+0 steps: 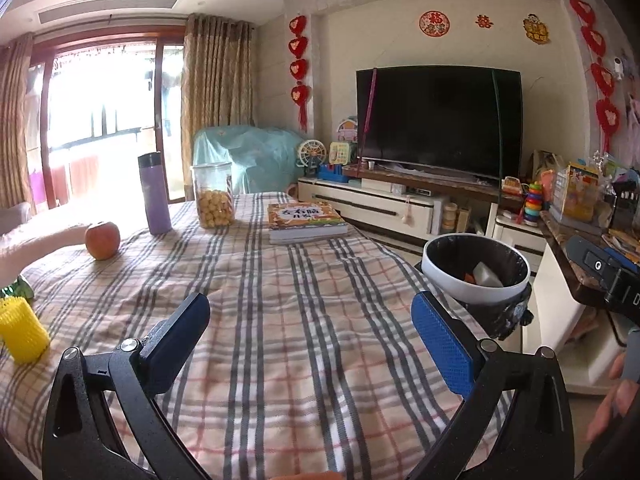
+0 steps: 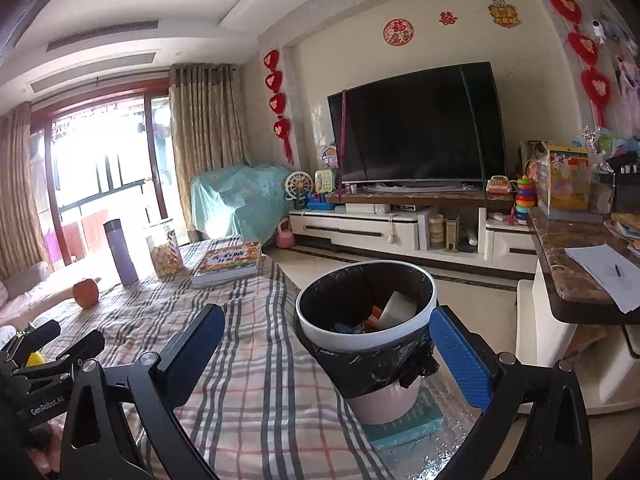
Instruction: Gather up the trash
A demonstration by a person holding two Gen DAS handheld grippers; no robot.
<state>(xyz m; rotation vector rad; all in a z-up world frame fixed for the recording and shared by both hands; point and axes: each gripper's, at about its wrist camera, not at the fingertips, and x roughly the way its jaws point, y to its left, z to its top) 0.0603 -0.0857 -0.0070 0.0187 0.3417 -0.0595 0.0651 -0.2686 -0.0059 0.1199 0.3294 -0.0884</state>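
We've both grippers, left (image 1: 310,334) & right (image 2: 328,354), wide and empty; yellow spiky roller (image 1: 22,332) prob light, springy — pinch mid-body.

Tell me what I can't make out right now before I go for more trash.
- Trash bin contents: the liner rim hides the bottom in both wrist views; only a white piece and an orange scrap show.
- Green item: cut off by the left wrist view's left edge.
- Yellow spiky roller: partly cut off there; the left gripper hides it in the right view.
- Balcony: washed out by glare.
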